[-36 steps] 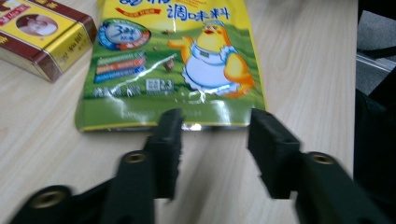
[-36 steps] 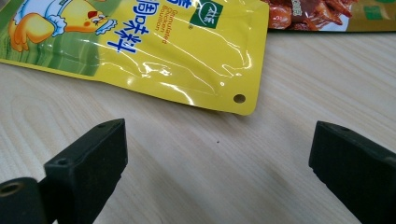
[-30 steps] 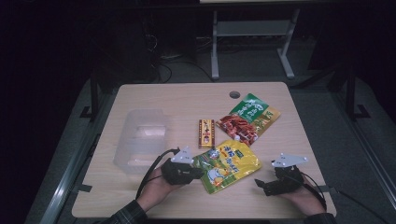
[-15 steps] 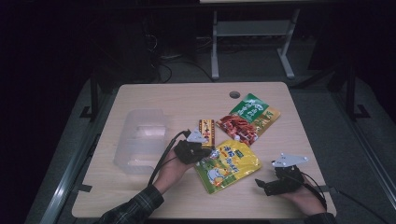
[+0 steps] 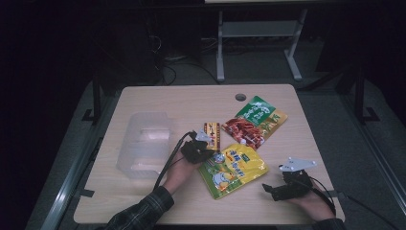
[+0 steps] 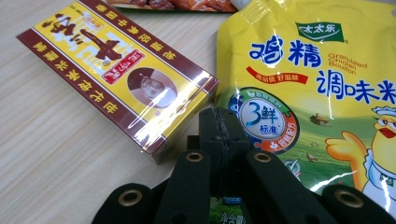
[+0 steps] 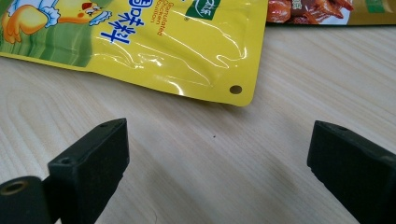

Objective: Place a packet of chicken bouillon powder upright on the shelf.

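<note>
Left gripper view: the left gripper (image 6: 218,122) has its jaws pressed flat together with nothing between them, tips sitting at the gap where the yellow box (image 6: 116,74) meets the yellow pouch (image 6: 317,102). The box corner is just beside the tips on their left; the pouch's round badge is just to their right. The box is dark red and yellow, wrapped in clear film, with large Chinese characters and a small oval portrait; I can't read a brand. The pouch reads "太太乐", "鸡精", "调味料", "Granulated Chicken Bouillon" and "3鲜" in the blue badge, with a cartoon chicken in a chef's hat.

High view: the box (image 5: 211,135) lies flat, long axis running near to far, just far of the left gripper (image 5: 203,143). The pouch (image 5: 232,169) lies flat on the table (image 5: 143,201), long axis slanting from near left to far right, touching the gripper's right side. A green and red snack bag (image 5: 253,122) lies far right of the box. A clear plastic tub (image 5: 146,143) sits to the left.

The right gripper (image 5: 273,189) rests near right, jaws spread wide and empty. In the right gripper view (image 7: 217,154) the pouch's corner with its punched hole (image 7: 236,88) lies beyond the tips, apart from them.
</note>
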Demonstrator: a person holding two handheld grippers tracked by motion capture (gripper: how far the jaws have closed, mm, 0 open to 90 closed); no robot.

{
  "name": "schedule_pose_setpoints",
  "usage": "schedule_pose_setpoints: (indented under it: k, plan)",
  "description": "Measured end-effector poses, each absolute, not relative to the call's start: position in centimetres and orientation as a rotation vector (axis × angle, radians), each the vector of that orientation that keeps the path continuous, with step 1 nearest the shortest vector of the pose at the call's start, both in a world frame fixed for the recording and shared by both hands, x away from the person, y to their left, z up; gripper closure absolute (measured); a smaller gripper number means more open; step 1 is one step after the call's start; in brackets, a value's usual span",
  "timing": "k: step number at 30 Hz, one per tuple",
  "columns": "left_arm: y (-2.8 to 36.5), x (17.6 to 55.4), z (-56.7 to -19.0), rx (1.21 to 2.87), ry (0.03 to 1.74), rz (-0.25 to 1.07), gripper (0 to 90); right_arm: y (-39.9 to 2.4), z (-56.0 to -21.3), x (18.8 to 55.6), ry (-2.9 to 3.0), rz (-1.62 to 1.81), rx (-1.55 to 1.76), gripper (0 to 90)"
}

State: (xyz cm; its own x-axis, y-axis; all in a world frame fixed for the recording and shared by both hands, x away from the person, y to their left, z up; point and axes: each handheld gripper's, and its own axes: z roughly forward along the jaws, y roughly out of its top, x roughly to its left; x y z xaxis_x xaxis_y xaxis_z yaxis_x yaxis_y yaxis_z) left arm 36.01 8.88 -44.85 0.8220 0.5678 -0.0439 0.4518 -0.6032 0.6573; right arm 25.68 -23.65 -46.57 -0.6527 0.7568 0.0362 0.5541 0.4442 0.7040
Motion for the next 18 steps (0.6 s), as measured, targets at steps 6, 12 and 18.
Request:
schedule_pose_setpoints:
  k: [6, 12, 18]
  plan:
    - [8.5, 35.4, -44.8, 2.344, 0.695, 0.197, 90.0, -23.6, -46.6, 25.7, 2.416, 1.022, 1.119, 5.1]
    - [8.7, 34.1, -44.9, 2.383, 0.669, 0.187, 89.9, -23.7, -46.4, 25.4, 2.409, 1.029, 1.126, 5.1]
    - [9.5, 33.3, -45.6, 2.424, 0.683, 0.135, 90.0, -24.2, -46.1, 24.5, 2.389, 1.031, 1.134, 5.1]
